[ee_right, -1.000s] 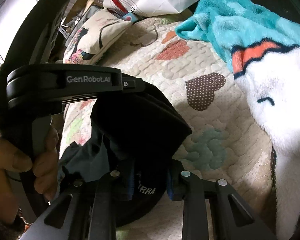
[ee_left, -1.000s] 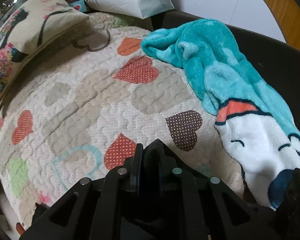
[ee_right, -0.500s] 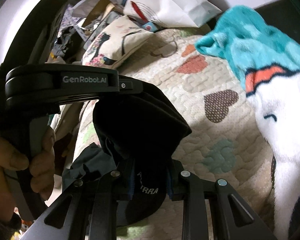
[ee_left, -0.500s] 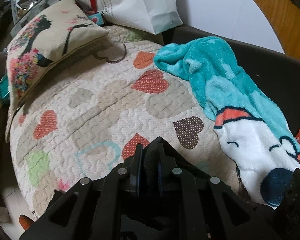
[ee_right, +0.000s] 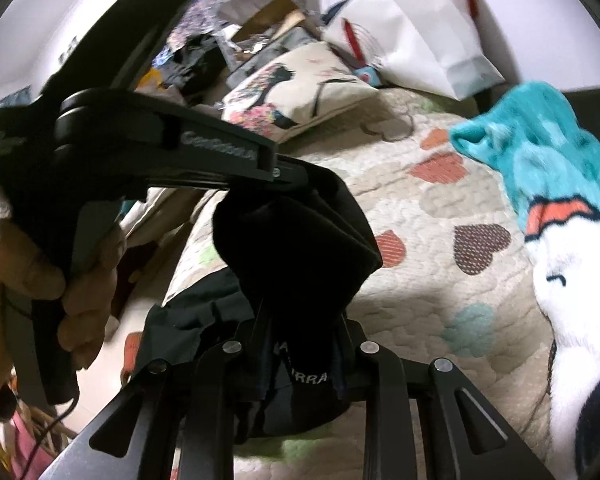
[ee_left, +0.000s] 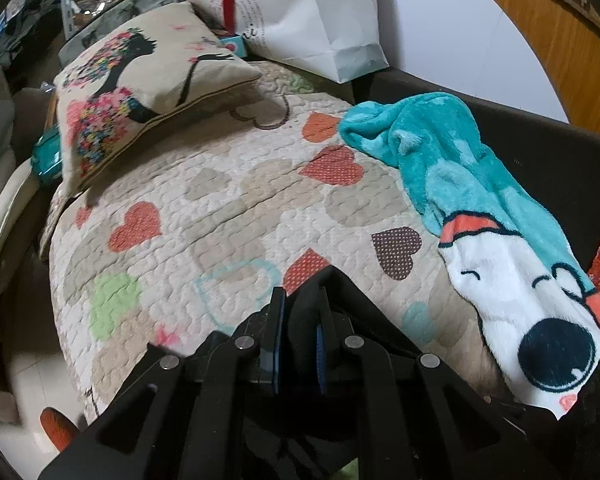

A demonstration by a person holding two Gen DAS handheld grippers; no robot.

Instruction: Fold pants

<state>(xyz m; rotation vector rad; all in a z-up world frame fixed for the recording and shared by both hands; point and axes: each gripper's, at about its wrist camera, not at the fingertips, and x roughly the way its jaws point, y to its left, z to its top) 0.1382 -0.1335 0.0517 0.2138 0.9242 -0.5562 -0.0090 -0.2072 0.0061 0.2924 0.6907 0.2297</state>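
Observation:
The black pants hang bunched in the air above the heart-print quilt. My right gripper is shut on a lower fold that carries white lettering. My left gripper is shut on black pants cloth; in the right wrist view its body comes in from the left, held by a hand, and pinches the top of the same bundle. More dark cloth trails down at the quilt's left edge.
A teal and white plush blanket lies along the quilt's right side over a dark sofa edge. A printed cushion and a white paper bag sit at the back. The floor shows at left.
Both grippers have risen and pulled back with the pants held between them; more of the quilt, the cushion and the room behind shows now. Both stayed shut on the cloth.

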